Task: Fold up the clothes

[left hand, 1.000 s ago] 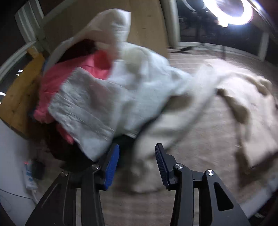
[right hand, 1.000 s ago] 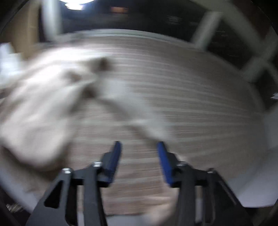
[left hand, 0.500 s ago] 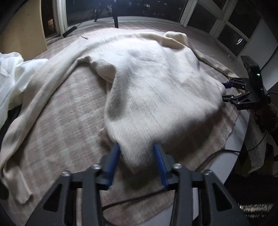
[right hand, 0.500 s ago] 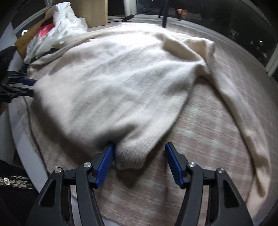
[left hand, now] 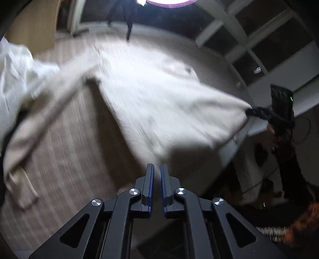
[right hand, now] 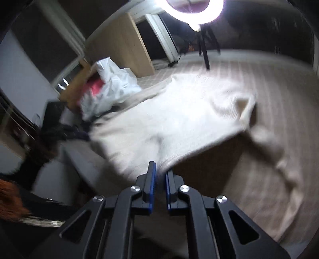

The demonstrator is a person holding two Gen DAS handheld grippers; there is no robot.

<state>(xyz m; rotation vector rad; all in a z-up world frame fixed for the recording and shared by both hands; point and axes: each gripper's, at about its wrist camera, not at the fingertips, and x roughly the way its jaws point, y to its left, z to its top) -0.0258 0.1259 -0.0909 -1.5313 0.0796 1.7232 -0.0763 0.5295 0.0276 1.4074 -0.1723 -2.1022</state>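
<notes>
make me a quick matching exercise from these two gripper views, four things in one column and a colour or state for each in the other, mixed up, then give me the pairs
1. cream sweater
2. ring light
3. garment under the white cloth
4. left gripper

A. pink
B. glowing, on a stand
C. lifted by its hem, between two grippers
D. shut on a hem corner

Pairs: 1-C, 2-B, 3-A, 4-D
</notes>
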